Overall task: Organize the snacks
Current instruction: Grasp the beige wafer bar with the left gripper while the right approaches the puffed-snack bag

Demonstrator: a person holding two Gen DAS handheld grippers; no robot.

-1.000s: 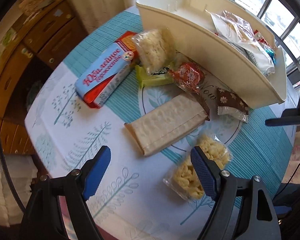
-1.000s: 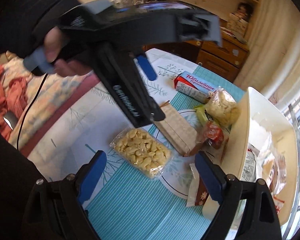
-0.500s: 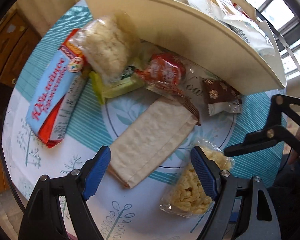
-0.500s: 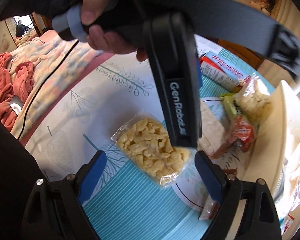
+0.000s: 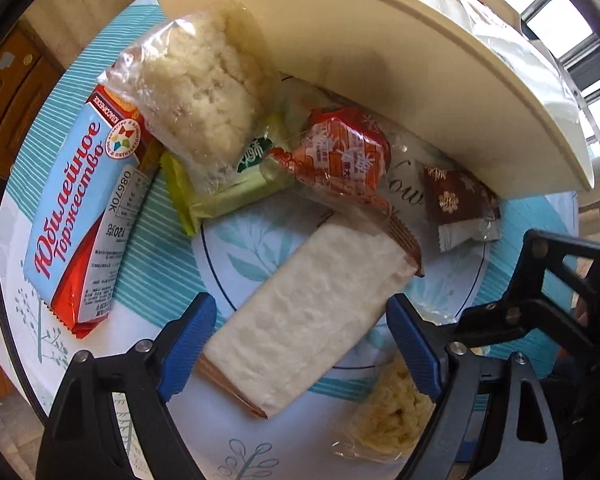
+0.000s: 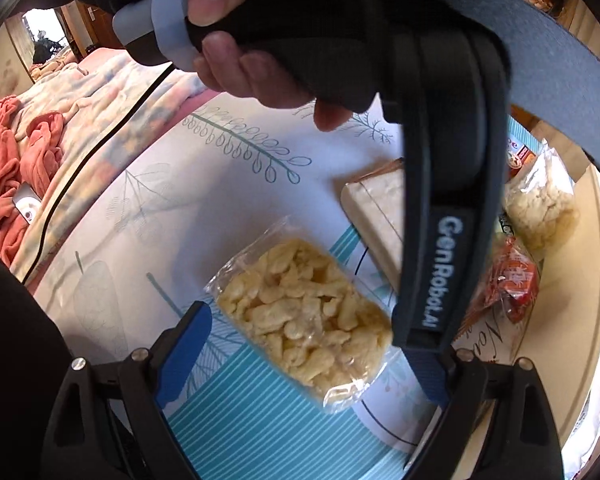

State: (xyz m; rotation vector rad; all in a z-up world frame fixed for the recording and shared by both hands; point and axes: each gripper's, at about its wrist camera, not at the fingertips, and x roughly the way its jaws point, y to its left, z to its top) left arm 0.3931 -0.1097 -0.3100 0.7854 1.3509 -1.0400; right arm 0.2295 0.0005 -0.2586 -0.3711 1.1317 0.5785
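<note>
Two claws angled down, left claw (image 5: 300, 344) widening astride wafer pack (image 5: 312, 316)

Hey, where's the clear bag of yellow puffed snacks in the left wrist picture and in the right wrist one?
Left wrist: bag of yellow puffs at lower right, partly behind the right blue finger.
Right wrist: bag at centre, between the blue fingers.
Shared landmark: the flat beige packet beside the bag.
</note>
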